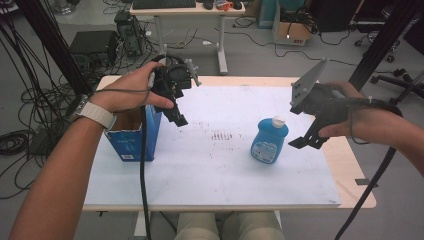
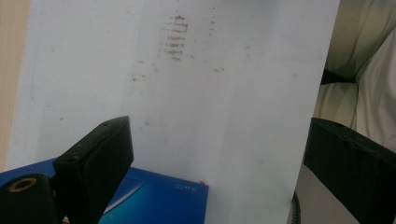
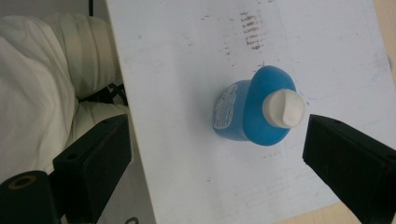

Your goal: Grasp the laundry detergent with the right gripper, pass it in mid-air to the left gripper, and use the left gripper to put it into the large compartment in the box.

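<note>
Blue bottle (image 1: 269, 140) stands upright mid-board beside my right gripper (image 1: 306, 141), jaws apart and empty like my left gripper's (image 1: 176, 118) above the blue carton (image 1: 134, 141); a careless sideways approach could topple it, I judge.

I see the worktop (image 1: 350, 165), pale wood | white sheet (image 1: 210, 170) covers most of it, dark smudges (image 1: 220, 135) near its middle | blue bottle (image 1: 269, 139) stands upright right of the smudges | open blue box (image 1: 134, 135) stands at the sheet's left edge
</note>
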Action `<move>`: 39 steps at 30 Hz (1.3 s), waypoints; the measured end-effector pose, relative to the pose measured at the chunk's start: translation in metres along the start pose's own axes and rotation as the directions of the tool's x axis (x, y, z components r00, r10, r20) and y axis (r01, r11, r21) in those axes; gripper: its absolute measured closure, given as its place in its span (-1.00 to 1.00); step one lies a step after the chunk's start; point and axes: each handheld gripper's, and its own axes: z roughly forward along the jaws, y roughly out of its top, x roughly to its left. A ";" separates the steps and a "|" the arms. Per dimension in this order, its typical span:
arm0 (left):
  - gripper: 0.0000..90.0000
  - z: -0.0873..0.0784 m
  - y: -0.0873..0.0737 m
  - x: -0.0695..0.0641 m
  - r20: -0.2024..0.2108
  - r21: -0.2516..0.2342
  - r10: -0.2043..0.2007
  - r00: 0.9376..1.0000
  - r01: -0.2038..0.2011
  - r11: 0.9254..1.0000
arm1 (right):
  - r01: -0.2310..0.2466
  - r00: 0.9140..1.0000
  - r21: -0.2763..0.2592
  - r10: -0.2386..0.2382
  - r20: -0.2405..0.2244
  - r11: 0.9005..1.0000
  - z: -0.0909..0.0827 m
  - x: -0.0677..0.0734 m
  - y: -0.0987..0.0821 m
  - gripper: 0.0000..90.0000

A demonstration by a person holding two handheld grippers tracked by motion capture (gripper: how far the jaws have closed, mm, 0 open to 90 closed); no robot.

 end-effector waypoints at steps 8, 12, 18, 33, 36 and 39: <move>-0.80 -0.001 -0.001 -0.004 -0.003 0.000 -0.002 1.000 0.002 1.000 | -0.073 0.997 -0.014 0.073 0.002 0.997 -0.001 -0.005 -0.006 -0.81; -0.80 0.002 -0.002 -0.005 0.001 0.005 -0.002 1.000 0.002 1.000 | -0.127 0.992 -0.006 0.127 0.009 0.992 -0.001 -0.007 -0.010 -0.81; -0.80 0.002 -0.002 -0.006 0.001 0.004 0.001 1.000 -0.001 1.000 | -0.196 0.980 -0.005 0.196 0.022 0.981 0.002 -0.010 -0.017 -0.82; -0.80 0.003 0.000 -0.005 -0.001 -0.002 0.008 1.000 -0.008 1.000 | -0.294 0.955 -0.040 0.295 0.015 0.955 0.019 -0.020 -0.041 -0.84; -0.80 0.004 -0.001 -0.005 0.000 -0.002 0.005 1.000 -0.005 1.000 | -0.311 0.950 -0.057 0.313 0.017 0.949 0.024 -0.022 -0.048 -0.88; -0.80 0.006 0.000 -0.005 0.001 0.003 0.004 1.000 -0.004 1.000 | -0.321 0.946 -0.068 0.323 0.024 0.945 0.029 -0.022 -0.052 -0.89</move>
